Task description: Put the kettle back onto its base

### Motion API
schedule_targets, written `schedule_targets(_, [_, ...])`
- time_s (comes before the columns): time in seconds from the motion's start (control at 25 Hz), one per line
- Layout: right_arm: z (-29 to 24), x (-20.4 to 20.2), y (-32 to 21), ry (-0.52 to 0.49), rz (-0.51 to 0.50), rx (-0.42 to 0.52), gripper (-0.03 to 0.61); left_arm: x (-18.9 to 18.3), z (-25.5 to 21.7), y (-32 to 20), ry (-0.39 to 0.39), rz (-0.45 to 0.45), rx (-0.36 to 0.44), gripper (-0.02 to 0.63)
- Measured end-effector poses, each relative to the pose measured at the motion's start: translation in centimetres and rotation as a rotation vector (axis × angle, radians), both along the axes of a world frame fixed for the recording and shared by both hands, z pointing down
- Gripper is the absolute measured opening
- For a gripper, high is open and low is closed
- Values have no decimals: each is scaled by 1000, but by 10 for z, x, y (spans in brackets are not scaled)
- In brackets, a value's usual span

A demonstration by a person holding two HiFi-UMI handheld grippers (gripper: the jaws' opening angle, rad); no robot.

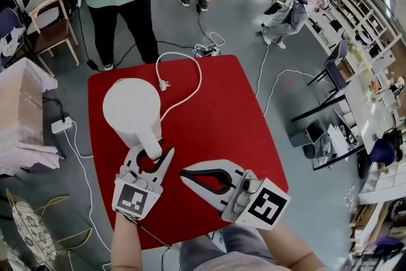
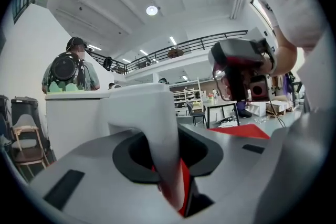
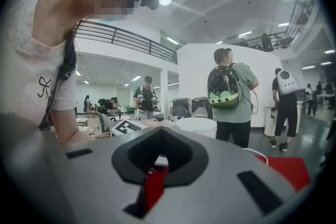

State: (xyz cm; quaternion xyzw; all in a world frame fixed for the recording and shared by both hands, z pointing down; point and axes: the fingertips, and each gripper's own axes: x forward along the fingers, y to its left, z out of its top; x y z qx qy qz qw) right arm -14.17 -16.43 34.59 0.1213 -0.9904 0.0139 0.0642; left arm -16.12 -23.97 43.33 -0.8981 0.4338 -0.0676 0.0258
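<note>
A white kettle point(image 1: 132, 108) stands at the left of the red table point(image 1: 228, 117). Its handle point(image 1: 151, 148) points toward me. My left gripper point(image 1: 152, 153) is shut on that handle, one jaw on each side. In the left gripper view the handle point(image 2: 157, 134) runs down through the jaw gap, with the kettle body point(image 2: 79, 118) just behind. A white cord point(image 1: 190, 89) comes out from under the kettle; whatever the kettle sits on is hidden beneath it. My right gripper point(image 1: 184, 173) hovers to the right of the handle, shut and empty, and sees the kettle point(image 3: 195, 126) ahead.
The cord ends in a loose plug point(image 1: 163, 84) on the table behind the kettle. A person point(image 1: 117, 3) stands at the table's far edge. A chair point(image 1: 51, 22) and a covered box point(image 1: 22, 111) are at the left, and a power strip point(image 1: 61, 125) lies on the floor.
</note>
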Motion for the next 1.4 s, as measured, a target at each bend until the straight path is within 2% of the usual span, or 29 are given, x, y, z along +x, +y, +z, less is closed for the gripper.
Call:
schedule_targets(0.24, [-6,3,2,-10,0,7,8,-14,2,7,-6,-23,-59,103])
schedule_targets(0.48, [-7,6,11,-17,-13,15,8,-30,3,17,4,-77,-87,147])
schedule_targets(0.68, [-10,11,17,-16,-15,16,8,-46,-2,21,-7,-136,-95,149])
schedule_targets(0.88, [-12,19,21,-24,-17,25,9,-57,1,29,-29,-126,-93,149])
schedule_targets(1.24, [-20,28,31,-39,-24,33,9,-71,2,42,-93,-192,-123,153])
schedule_targets(1.32, [-21,30,34,-40,-28,38,9,-72,3,44,-107,-179,-130,156])
schedule_targets(1.4, [-21,32,37,-42,-32,42,9,-75,1,46,-74,-143,-128,156])
